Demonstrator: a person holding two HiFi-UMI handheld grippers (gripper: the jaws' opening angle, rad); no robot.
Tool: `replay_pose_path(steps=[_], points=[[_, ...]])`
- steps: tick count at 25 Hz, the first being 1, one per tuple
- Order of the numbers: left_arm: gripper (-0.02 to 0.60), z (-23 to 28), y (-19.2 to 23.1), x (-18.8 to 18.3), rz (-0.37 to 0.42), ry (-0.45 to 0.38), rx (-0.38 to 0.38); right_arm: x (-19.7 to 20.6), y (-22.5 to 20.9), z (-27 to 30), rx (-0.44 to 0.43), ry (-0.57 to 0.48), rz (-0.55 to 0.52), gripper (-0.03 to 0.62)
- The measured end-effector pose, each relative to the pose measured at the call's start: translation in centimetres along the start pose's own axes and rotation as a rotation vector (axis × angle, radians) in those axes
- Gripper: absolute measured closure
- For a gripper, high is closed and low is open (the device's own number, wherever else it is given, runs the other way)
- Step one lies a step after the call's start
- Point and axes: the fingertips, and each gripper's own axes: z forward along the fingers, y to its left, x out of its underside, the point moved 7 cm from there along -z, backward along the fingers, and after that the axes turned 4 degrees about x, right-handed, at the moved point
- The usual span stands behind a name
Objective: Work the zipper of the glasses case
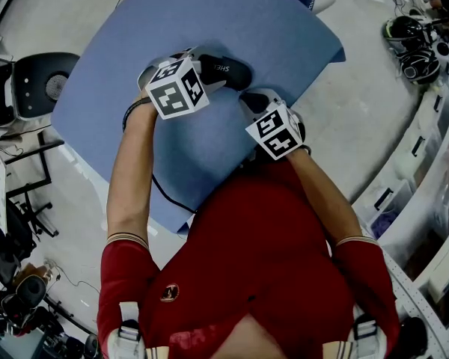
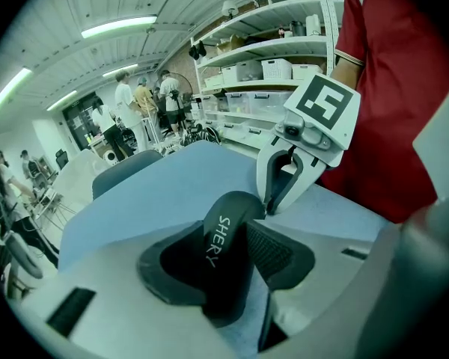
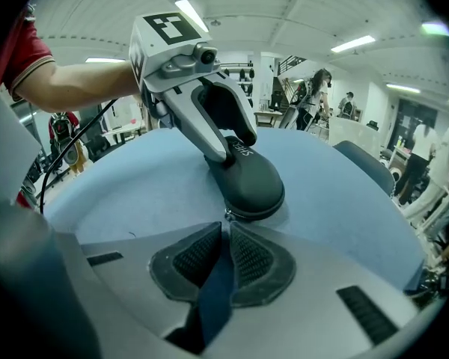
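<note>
Dark glasses case (image 3: 253,184), white lettering on its lid, lies on the blue desk (image 1: 209,148) toward the far side from the person, w/ both grippers meeting at it. L gripper (image 2: 226,264) comes in from the person's left & has its jaws clenched across the case body, a dark pad on each side, pinning it to the desk. R gripper (image 3: 224,259) points at the near rounded end of the case; its jaws are released, only a narrow gap btwn the pads, nothing in the gap but blue desk. Small metal zipper pull (image 3: 228,215) sticks out at that end, just beyond the R jaw tips; can't tell if they touch it. Case looks zipped shut along the visible edge.
</note>
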Motion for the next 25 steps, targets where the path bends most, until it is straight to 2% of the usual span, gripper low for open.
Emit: replay_pose_path(steps=[4,10,18,25], points=[[0.419,-0.3,-0.2,-0.1,0.013,0.013,-0.036,0.1,-0.5,-0.4,0.021,-0.004,0.001,0.508],[0.419,-1.1,-0.3,-0.6,0.004,-0.018,-0.107,-0.6,-1.8,-2.0,0.053,-0.057,-0.009,0.510],[0.419,-3.2,-1.5,-1.1,-0.099,-0.155,-0.243,-3.1,-2.6,-3.5,0.084,-0.194,-0.047,0.548],[0.419,-4.3,-3.8,-2.4,-0.240,-0.303,-0.420,-5.1,-3.5,-5.2,0.069,-0.367,-0.073,0.580]])
